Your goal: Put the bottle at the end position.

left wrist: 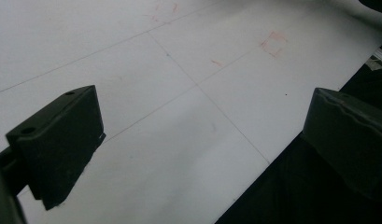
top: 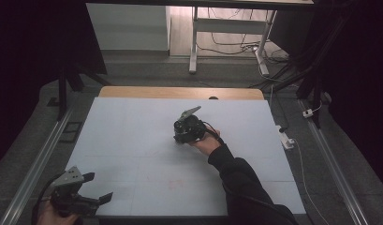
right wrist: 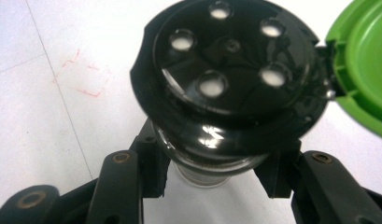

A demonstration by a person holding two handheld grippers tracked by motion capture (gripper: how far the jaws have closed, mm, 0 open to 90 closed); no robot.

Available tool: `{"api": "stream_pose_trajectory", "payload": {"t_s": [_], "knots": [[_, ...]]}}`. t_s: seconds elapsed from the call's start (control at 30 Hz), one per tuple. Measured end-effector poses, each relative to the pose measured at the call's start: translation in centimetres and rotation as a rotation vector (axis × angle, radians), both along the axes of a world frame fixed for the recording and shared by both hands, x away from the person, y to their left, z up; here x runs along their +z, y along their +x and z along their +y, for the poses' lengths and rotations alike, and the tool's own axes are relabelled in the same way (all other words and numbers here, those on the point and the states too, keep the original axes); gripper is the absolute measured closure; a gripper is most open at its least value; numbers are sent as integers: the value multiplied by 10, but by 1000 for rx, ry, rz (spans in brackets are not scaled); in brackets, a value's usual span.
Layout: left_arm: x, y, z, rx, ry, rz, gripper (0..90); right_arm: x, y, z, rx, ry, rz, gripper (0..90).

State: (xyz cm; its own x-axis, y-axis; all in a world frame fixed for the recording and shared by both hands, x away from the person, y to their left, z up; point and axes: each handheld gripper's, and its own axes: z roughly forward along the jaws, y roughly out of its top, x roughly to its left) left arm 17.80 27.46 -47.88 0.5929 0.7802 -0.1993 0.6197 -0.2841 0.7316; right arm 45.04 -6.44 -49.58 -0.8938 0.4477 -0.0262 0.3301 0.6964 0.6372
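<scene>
**Shaker jar held in the right claw, lid flipped open**

The jar (right wrist: 216, 140) sits between the right gripper's (right wrist: 212, 172) two black jaws, which are closed against its clear glass body just under the black cap (right wrist: 230, 60). The cap shows a ring of sprinkle holes, and its green flip lid (right wrist: 361, 60) hangs open at the upper right of the right gripper view. The jar's long axis runs away from the claw and toward the camera riding on it, so the holed top faces the lens with the white table (right wrist: 39, 140) behind it; whether it touches the table cannot be told. In the high view the right gripper (top: 187, 129) is at the centre of the frame, mid-table, the jar hidden beneath it.

The left gripper (top: 98, 187) hangs at the lower left of the high view, by the table's near edge, jaws spread wide and empty. It is well apart from the jar, so the right hand is the nearer one by far, and any next move with the jar looks to be its own.
</scene>
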Motion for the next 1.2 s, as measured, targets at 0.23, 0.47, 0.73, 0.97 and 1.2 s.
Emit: {"api": "stream_pose_trajectory", "payload": {"t_s": [0.23, 0.47, 0.73, 0.97, 1.2], "knots": [[0, 0, 0, -3, 6, 0, 0, 3, -1, -2, -11, 30, -6, 428], [0, 1, -2, -6, 19, 5, 0, 8, -3, -8, -21, 80, -5, 357], [0, 1, -3, -5, 24, 10, 0, 14, -7, -16, -37, 96, -5, 292], [-1, 1, -2, -3, 21, 12, 0, 21, -15, -26, -38, 117, 13, 233], [-1, 1, -3, -2, 23, 14, 0, 30, -28, -36, -28, 128, 13, 169]]}}
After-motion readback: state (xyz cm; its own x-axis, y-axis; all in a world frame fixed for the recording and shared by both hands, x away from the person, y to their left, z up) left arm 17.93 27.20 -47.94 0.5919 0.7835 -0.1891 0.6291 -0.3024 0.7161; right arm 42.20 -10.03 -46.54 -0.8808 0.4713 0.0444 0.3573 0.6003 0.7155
